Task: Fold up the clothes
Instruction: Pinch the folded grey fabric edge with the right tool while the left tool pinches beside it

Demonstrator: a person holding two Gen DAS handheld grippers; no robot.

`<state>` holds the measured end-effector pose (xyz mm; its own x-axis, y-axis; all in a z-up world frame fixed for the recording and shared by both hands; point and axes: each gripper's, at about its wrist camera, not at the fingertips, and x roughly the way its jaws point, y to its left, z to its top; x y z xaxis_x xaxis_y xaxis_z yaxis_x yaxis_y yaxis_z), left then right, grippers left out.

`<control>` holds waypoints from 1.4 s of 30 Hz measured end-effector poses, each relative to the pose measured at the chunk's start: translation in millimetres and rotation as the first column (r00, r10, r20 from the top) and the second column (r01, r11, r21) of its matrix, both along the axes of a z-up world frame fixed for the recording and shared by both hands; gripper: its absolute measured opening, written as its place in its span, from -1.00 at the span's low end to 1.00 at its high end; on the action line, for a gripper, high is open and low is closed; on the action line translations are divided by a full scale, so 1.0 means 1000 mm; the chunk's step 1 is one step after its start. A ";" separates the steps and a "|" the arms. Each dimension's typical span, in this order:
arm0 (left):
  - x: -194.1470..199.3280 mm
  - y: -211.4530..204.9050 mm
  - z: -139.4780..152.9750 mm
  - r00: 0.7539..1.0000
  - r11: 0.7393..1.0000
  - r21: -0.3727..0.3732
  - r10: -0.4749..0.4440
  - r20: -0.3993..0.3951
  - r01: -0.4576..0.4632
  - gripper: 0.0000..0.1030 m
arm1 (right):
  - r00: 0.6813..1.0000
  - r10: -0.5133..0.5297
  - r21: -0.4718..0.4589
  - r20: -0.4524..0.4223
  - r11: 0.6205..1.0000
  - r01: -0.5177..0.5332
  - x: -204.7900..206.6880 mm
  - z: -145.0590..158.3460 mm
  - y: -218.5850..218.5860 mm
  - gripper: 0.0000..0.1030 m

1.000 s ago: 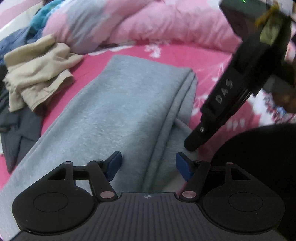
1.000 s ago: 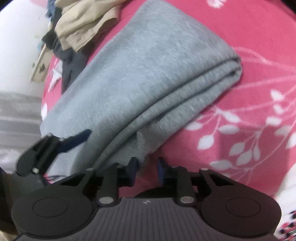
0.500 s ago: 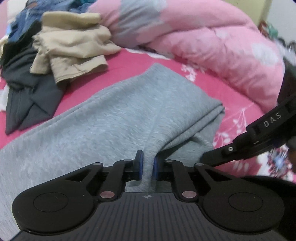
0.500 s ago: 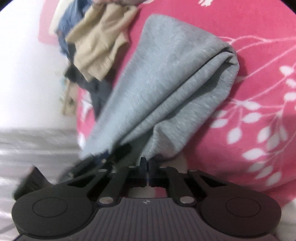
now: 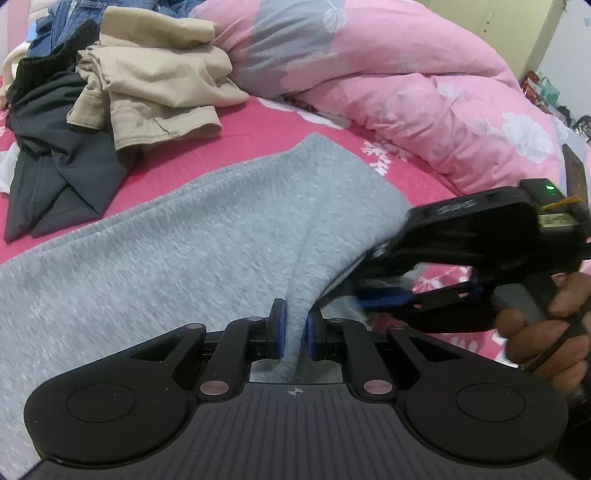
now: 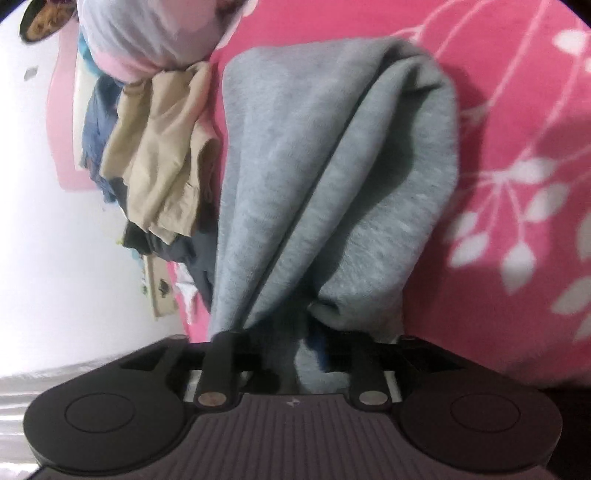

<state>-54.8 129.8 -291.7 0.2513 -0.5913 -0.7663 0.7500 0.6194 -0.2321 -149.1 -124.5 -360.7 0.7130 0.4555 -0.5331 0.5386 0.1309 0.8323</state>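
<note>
A grey garment (image 5: 221, 240) lies folded lengthwise on the pink floral sheet (image 5: 258, 122). My left gripper (image 5: 294, 325) is shut on a raised fold at its near edge, and the cloth runs up between the blue pads. My right gripper (image 5: 388, 291) comes in from the right, held by a hand (image 5: 546, 325), at the same end of the garment. In the right wrist view the grey garment (image 6: 332, 166) bunches between the right gripper's (image 6: 295, 343) jaws. These jaws are opening and stand apart. The cloth hides most of the fingertips.
A heap of clothes sits at the back left: a beige garment (image 5: 155, 85), a dark one (image 5: 62, 147) and blue jeans (image 5: 62, 22). A pink duvet (image 5: 388, 85) lies across the back. To the right of the garment the pink sheet (image 6: 517, 184) is bare.
My left gripper has shut on a fold of the grey garment and drawn it up a little. My right gripper rolled and shut, and now its jaws stand apart around the bunched cloth.
</note>
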 end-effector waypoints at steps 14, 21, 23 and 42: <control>0.001 0.005 -0.001 1.000 0.999 -0.024 0.021 0.000 -0.021 -0.81 | 0.934 0.344 -0.428 -0.096 0.833 -0.351 -0.019 0.064 0.001 -0.12; -0.001 0.006 0.002 1.000 0.999 -0.040 0.015 0.003 -0.015 -0.81 | 0.937 0.310 -0.407 -0.160 0.844 -0.349 -0.005 0.031 0.002 -0.73; 0.000 0.007 0.002 1.000 0.999 -0.050 0.018 -0.006 -0.018 -0.81 | 0.959 0.254 -0.312 -0.126 0.907 -0.281 -0.002 0.019 -0.003 -0.73; 0.005 0.010 -0.005 0.998 0.997 -0.068 0.045 -0.047 -0.048 -0.81 | 0.946 0.252 -0.358 -0.205 0.880 -0.312 0.001 0.032 0.002 0.05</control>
<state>-49.8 139.7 -296.5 0.2459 -0.6320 -0.7349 0.7087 0.6345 -0.3086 -148.2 -122.5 -328.5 0.4842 0.3660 -0.7947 0.5432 0.5862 0.6010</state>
